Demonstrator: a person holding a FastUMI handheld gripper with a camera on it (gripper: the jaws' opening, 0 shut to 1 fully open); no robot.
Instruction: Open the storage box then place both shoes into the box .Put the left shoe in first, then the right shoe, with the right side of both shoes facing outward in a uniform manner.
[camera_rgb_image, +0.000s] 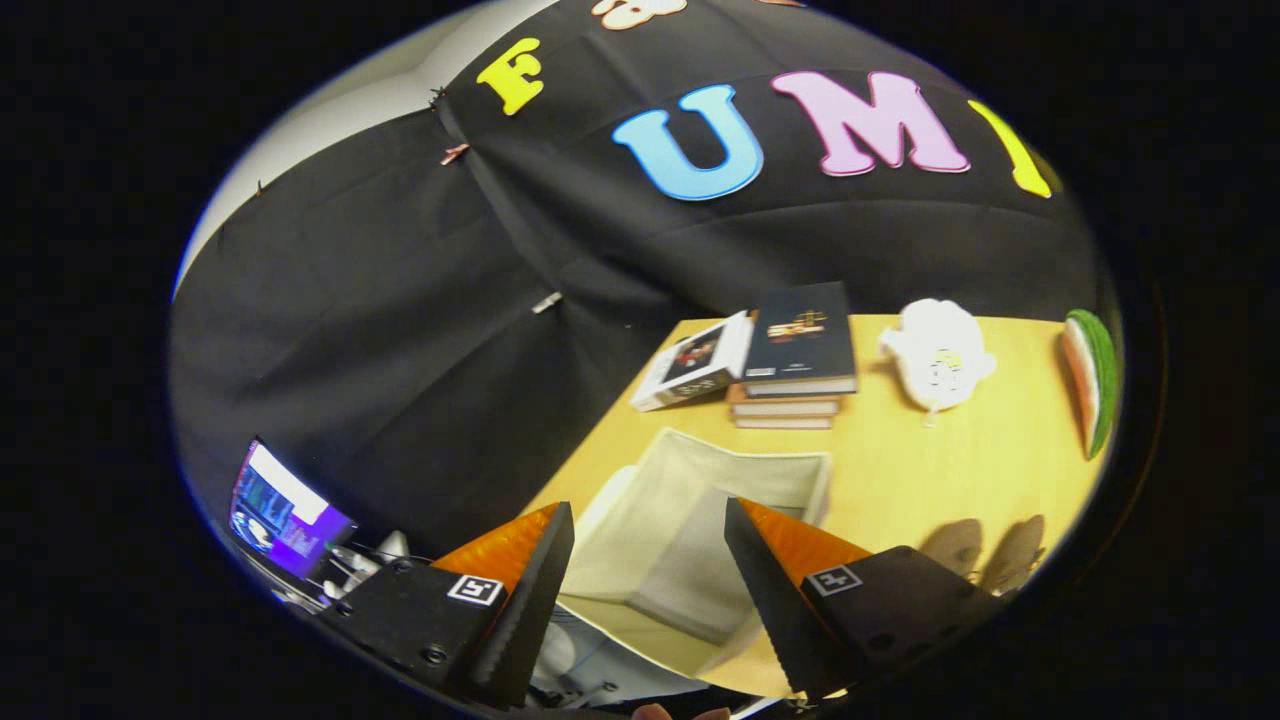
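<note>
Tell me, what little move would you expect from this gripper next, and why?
Probably a lowering toward the storage box to work it open. The gripper is open with nothing between its fingers, and the pale box sits on the wooden table just ahead of them. Two brownish shapes beside the box may be the shoes; too blurred to tell.

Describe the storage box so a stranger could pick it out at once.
On the wooden table, nearer than the stacked books, the box lies just beyond the open gripper, seen between its jaws. It alone is pale, soft-sided fabric, open-topped and rectangular.

Tilted view from above, table (900, 470) near, wall beyond
</note>
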